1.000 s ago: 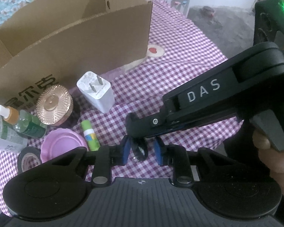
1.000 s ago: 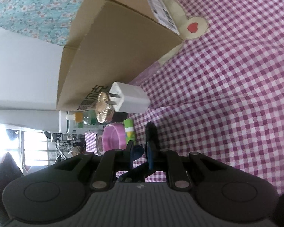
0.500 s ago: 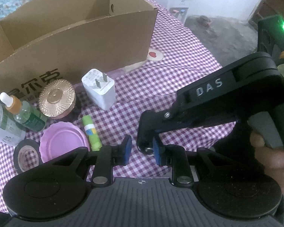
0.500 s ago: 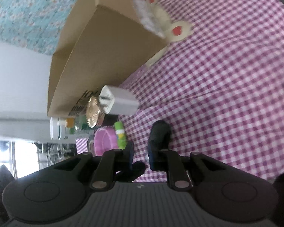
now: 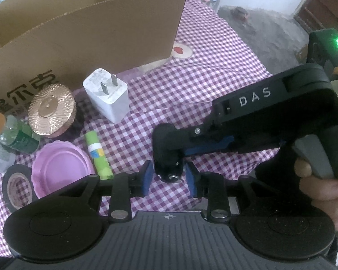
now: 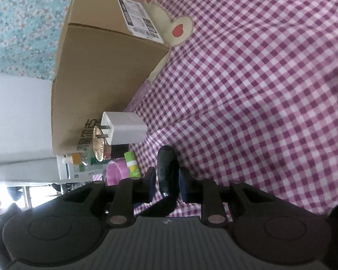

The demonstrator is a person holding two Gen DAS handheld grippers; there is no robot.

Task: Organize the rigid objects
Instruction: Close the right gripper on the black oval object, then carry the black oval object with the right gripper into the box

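Since a second ago the black key fob (image 6: 165,166) has slid deeper between the fingers of my right gripper (image 6: 166,182). They are easing apart, though the pads still look to be touching its sides. My left gripper (image 5: 169,177) hangs over the same fob, its fingers spreading too, with a thin gap on either side. The fob, ring end toward me, is over the checked cloth (image 5: 214,72) on the tabletop. It is just beside the green stick (image 5: 98,155) and near the white charger (image 5: 108,94), in front of the cardboard box (image 5: 90,33).
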